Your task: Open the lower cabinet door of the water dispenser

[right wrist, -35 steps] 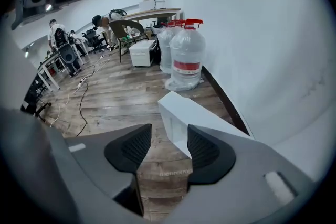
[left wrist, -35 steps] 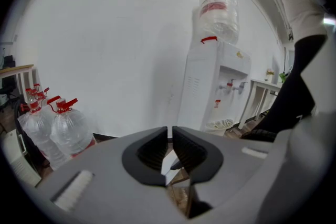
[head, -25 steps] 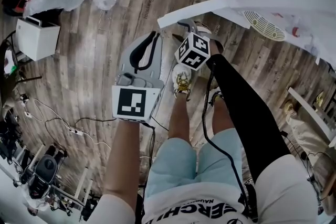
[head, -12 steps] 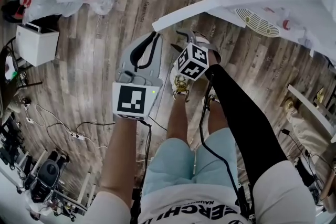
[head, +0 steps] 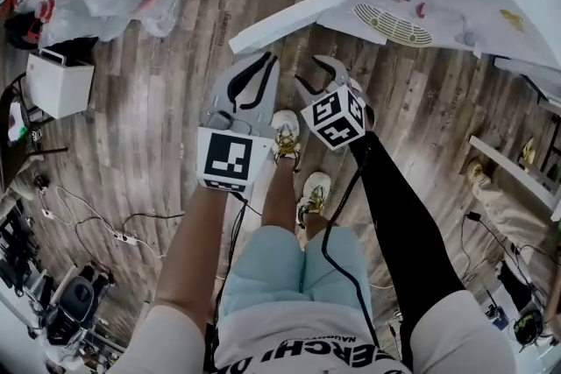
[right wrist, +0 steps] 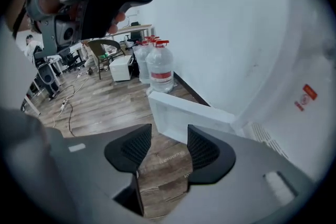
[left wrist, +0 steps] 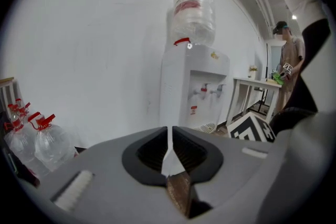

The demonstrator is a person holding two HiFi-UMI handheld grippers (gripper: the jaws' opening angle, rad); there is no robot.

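Right gripper view shows right tool point(right wrist: 169, 147) parted, cabinet door point(right wrist: 181, 113) beyond

The left tool point(head: 261, 64) is pointing toward the cabinet door point(head: 285, 20), jaws pressing together on nothing, with the bare left arm point(head: 200, 245) stretching out behind it. The right tool point(head: 314, 74), on the black-sleeved right arm point(head: 394, 206), is hovering near that door's edge, jaws gaping empty.

The open cabinet door point(head: 285, 20) blocks the way ahead; bare floor point(head: 175, 92) lies left.
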